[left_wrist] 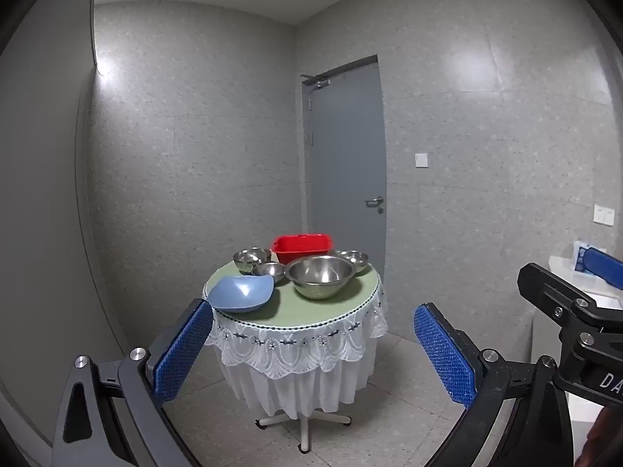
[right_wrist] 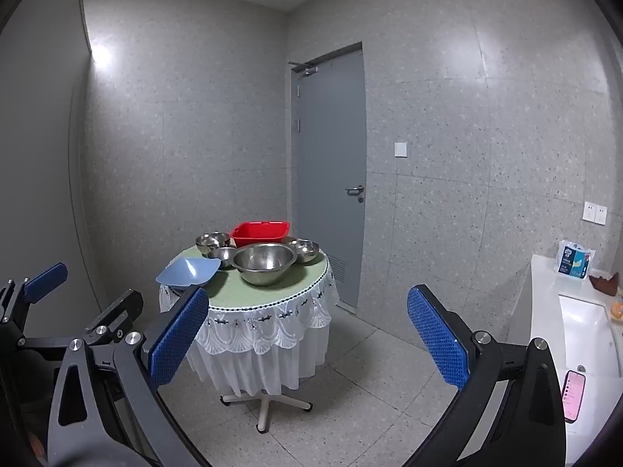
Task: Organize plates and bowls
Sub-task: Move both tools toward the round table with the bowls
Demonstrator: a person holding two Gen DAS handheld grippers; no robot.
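Each gripper, left gripper (left_wrist: 313,340) and right gripper (right_wrist: 307,327), has two black angular arms with round silver screws (one per joint) and blue dimpled pads (right_wrist: 436,334). White letters "DA" mark the right one's body.

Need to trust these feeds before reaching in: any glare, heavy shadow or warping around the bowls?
Left wrist view: fisheye bends the door; glare on the wall, none on the large steel bowl, which is sharp. Right wrist view: same warping; the blue dish casts a soft shadow on the green table top; black vignette at the corners.
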